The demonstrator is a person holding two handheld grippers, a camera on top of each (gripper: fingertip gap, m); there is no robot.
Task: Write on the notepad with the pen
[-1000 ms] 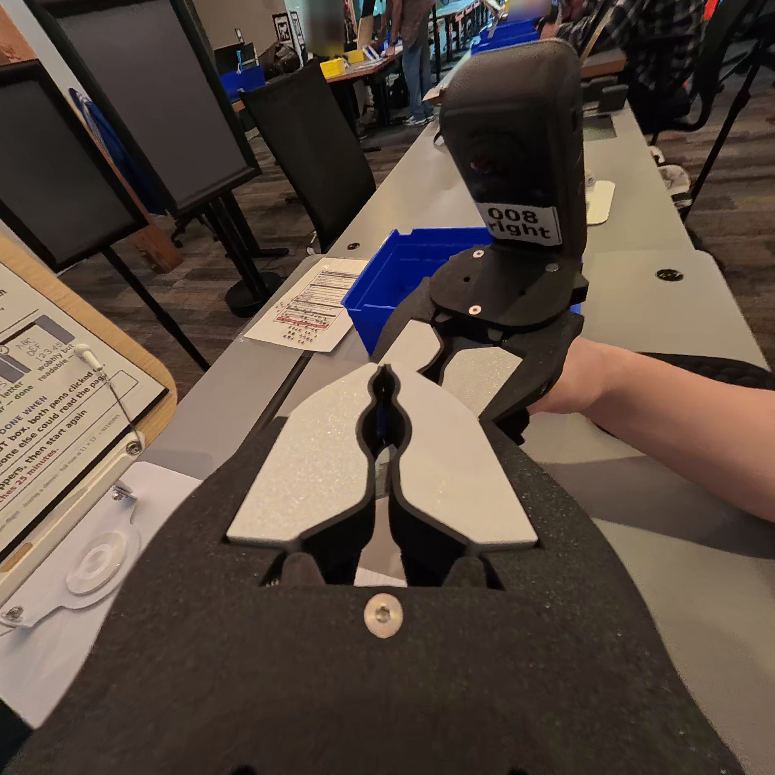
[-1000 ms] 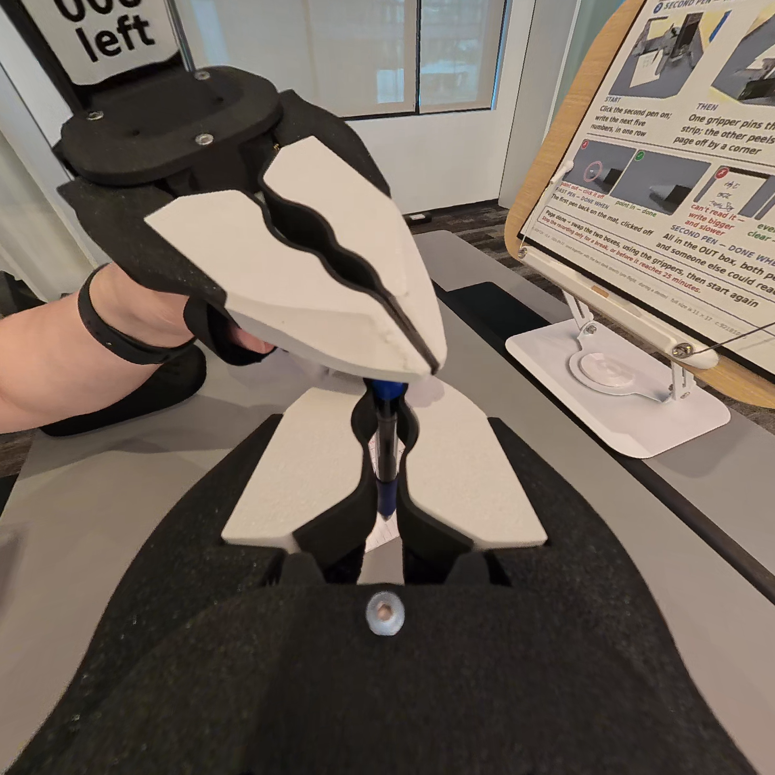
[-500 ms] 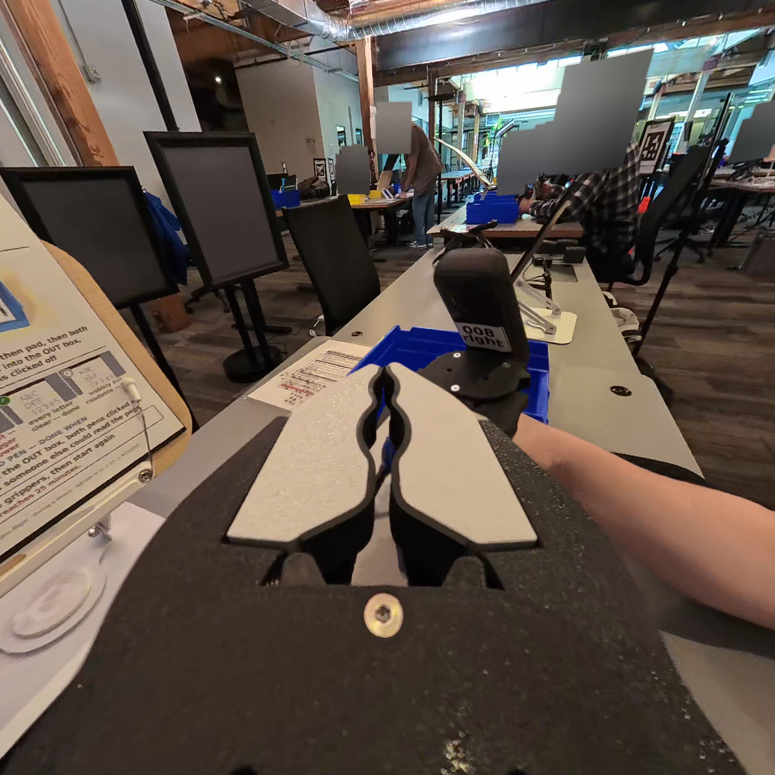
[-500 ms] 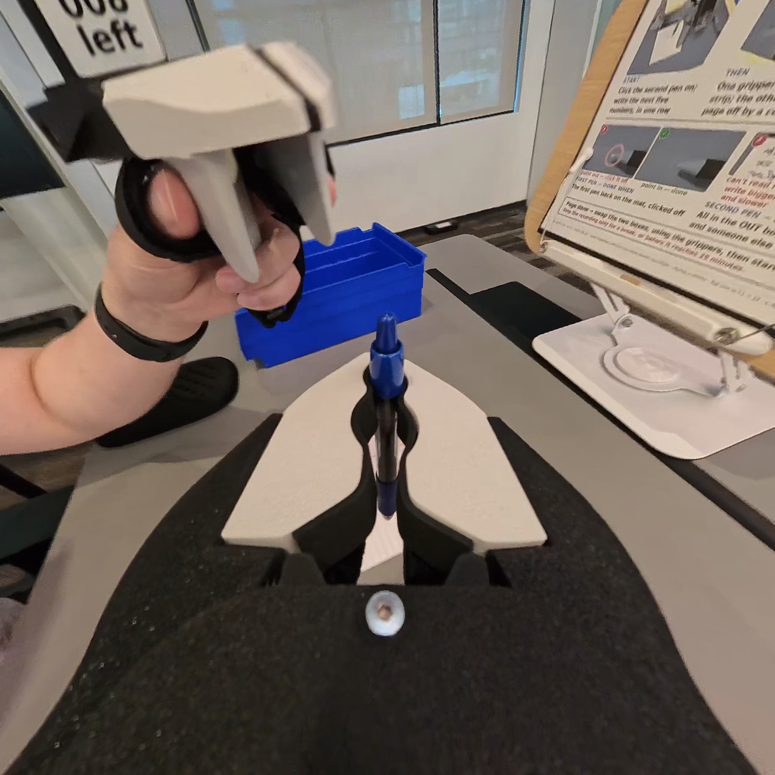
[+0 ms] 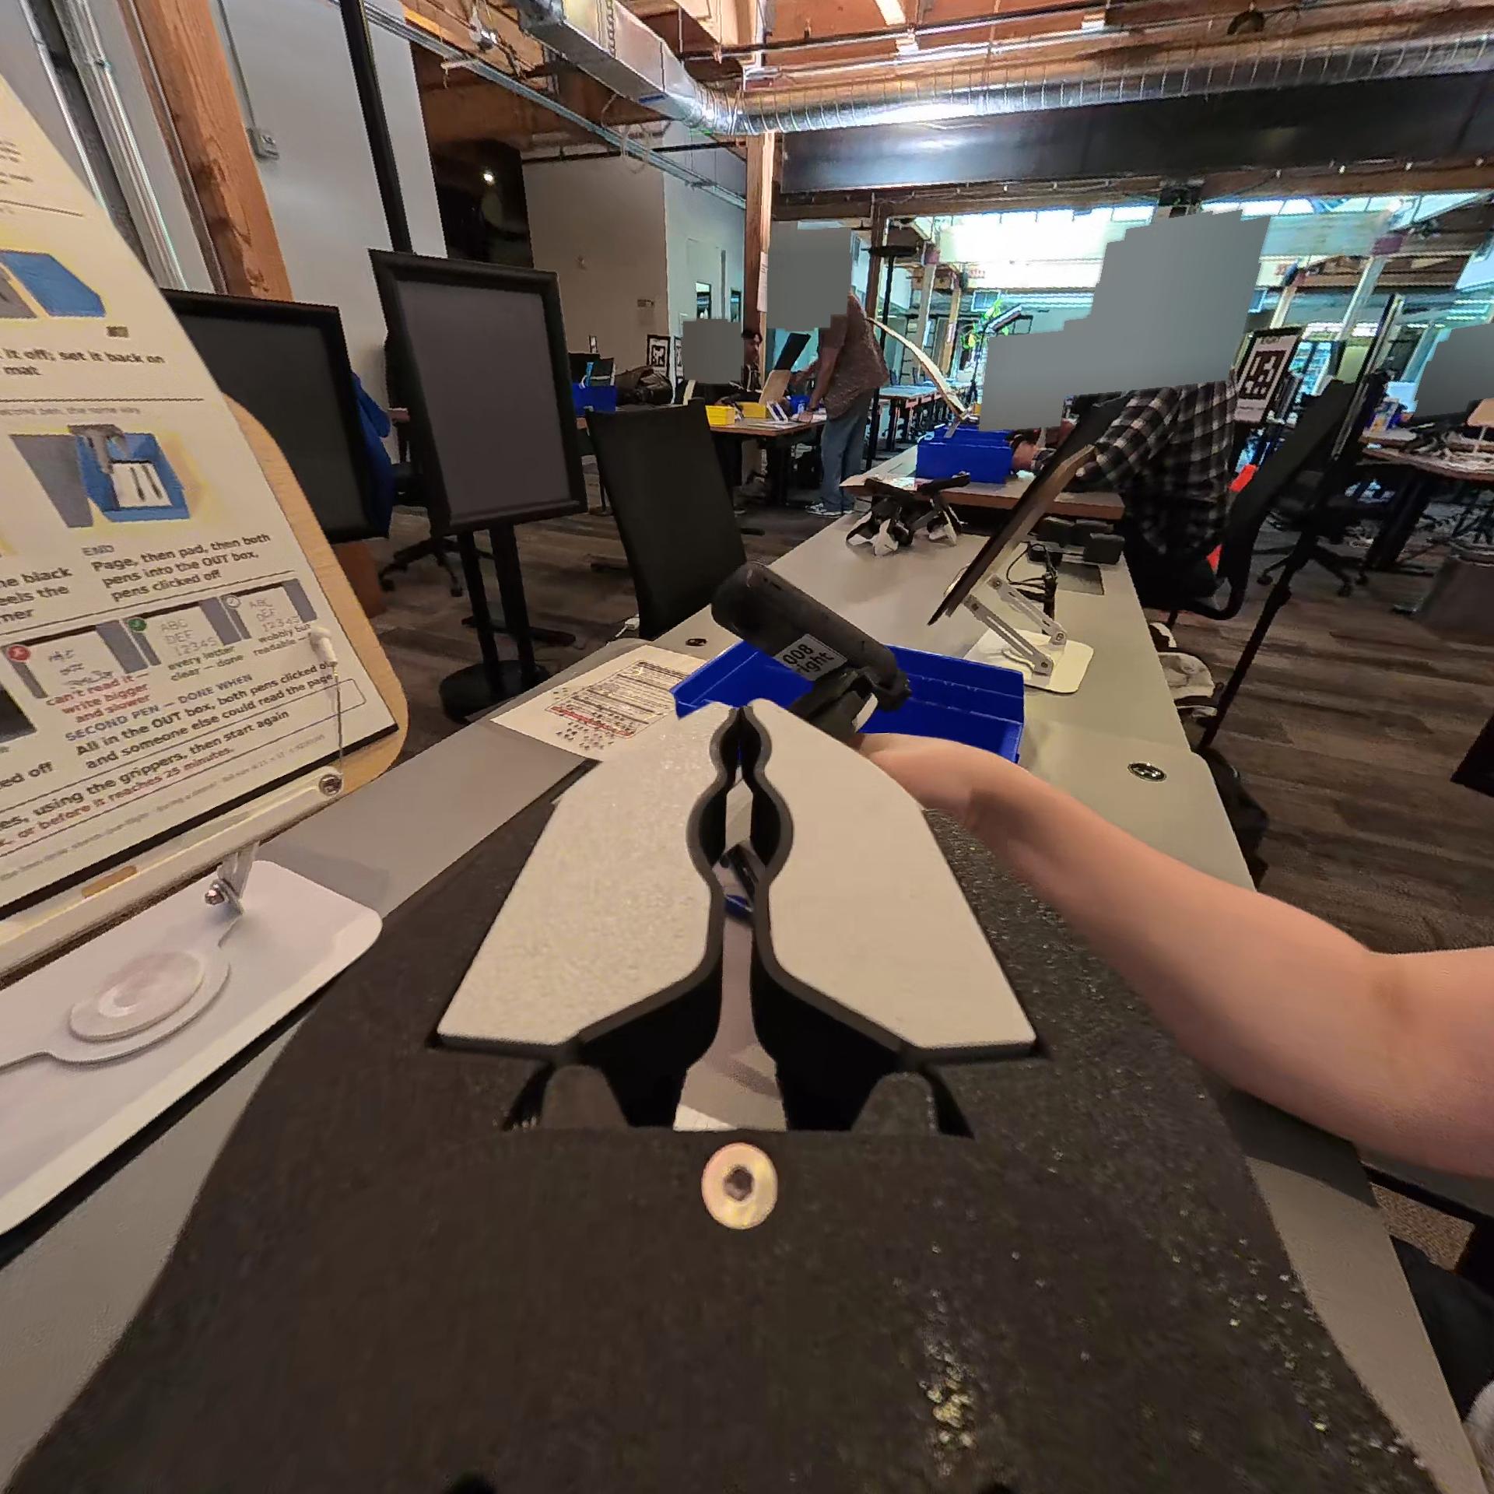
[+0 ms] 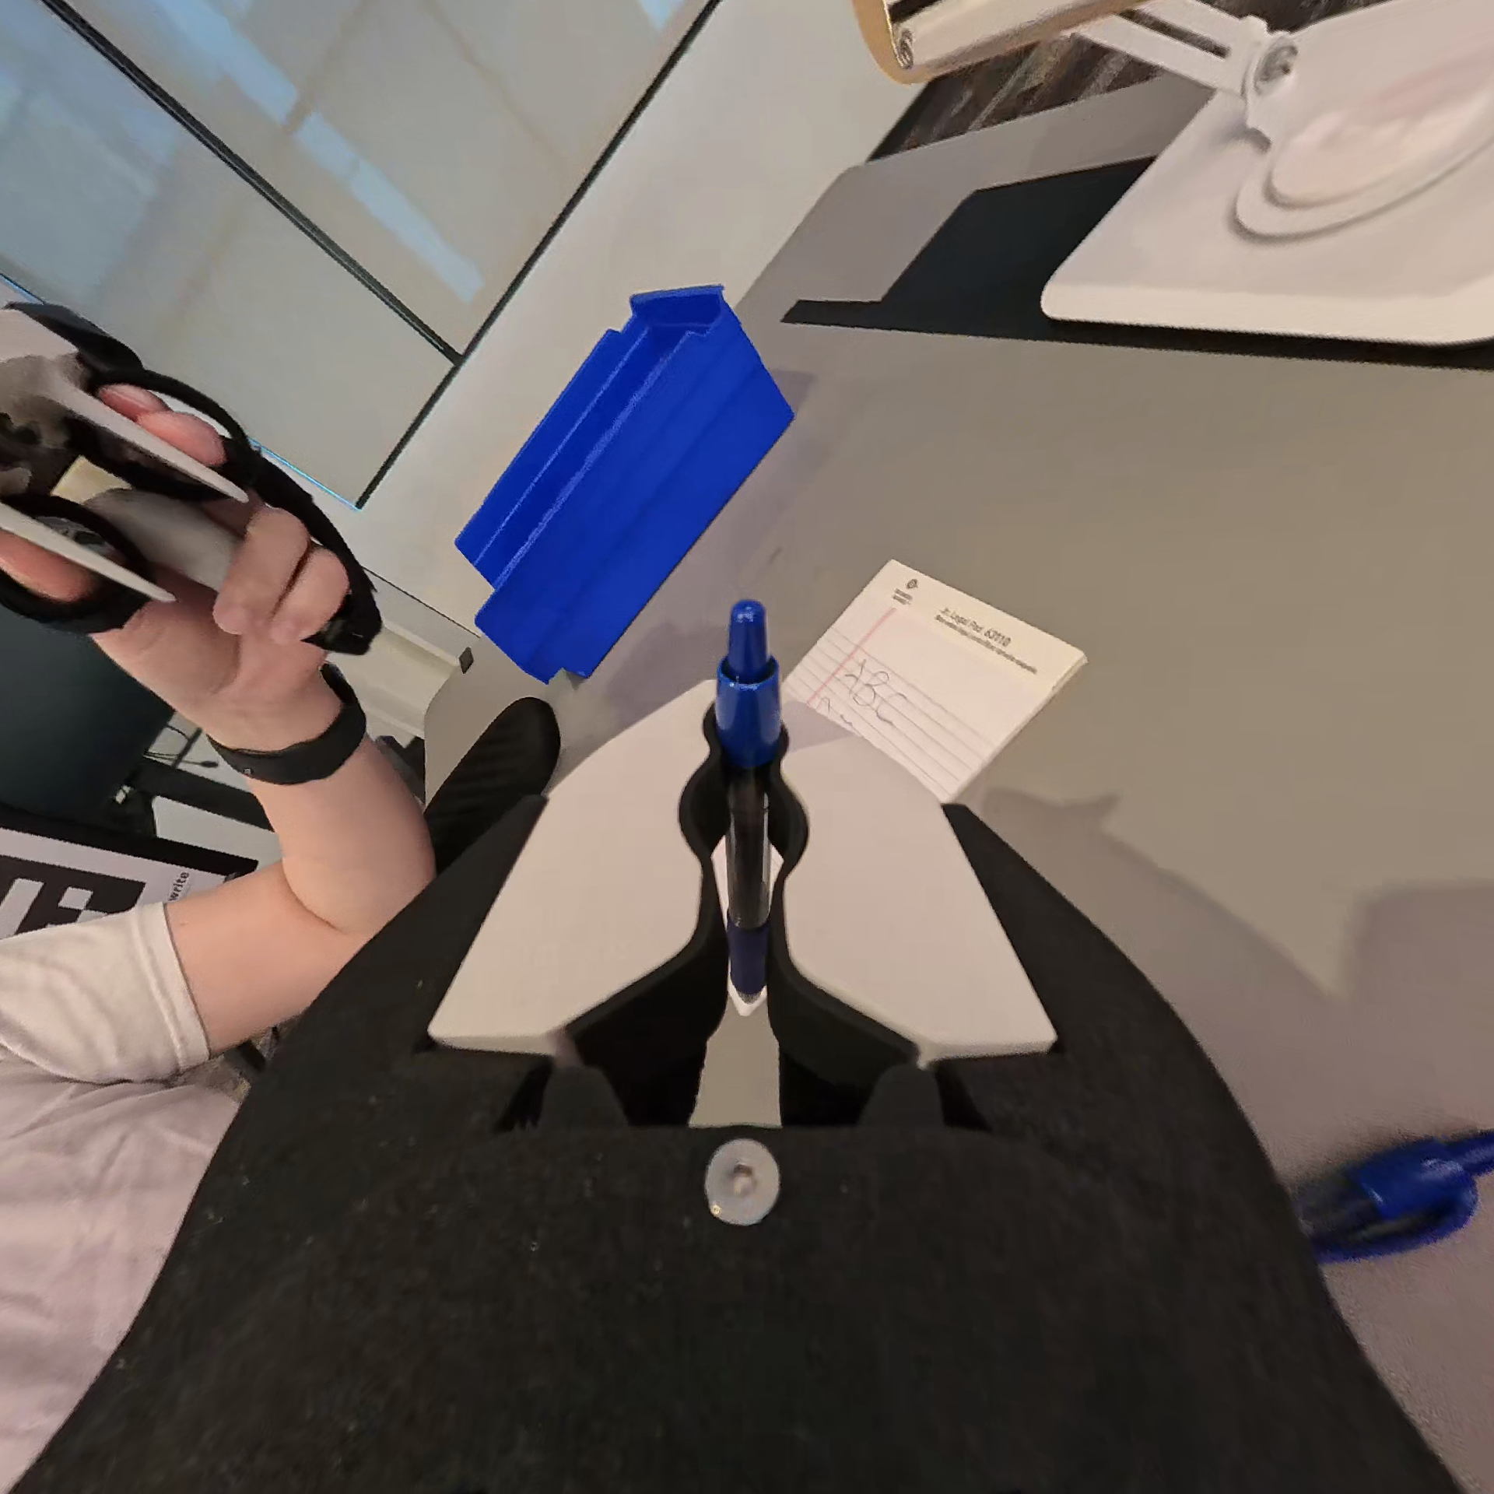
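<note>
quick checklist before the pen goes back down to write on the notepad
1. Pen held: ok, the right gripper has its fingers shut on the barrel, click end sticking out ahead.
2. Writing tip out: cannot tell, the lower end is too small to judge.
3. Notepad reachable: ok, it lies flat on the grey table, just beyond the fingers, with some handwriting on its top lines.
4. Tip on paper: not ok, the pen is off the pad.
5. Left gripper out of the way: ok, raised, shut, apparently empty.
6. Notepad steadied: not ok, nothing holds it.
</note>
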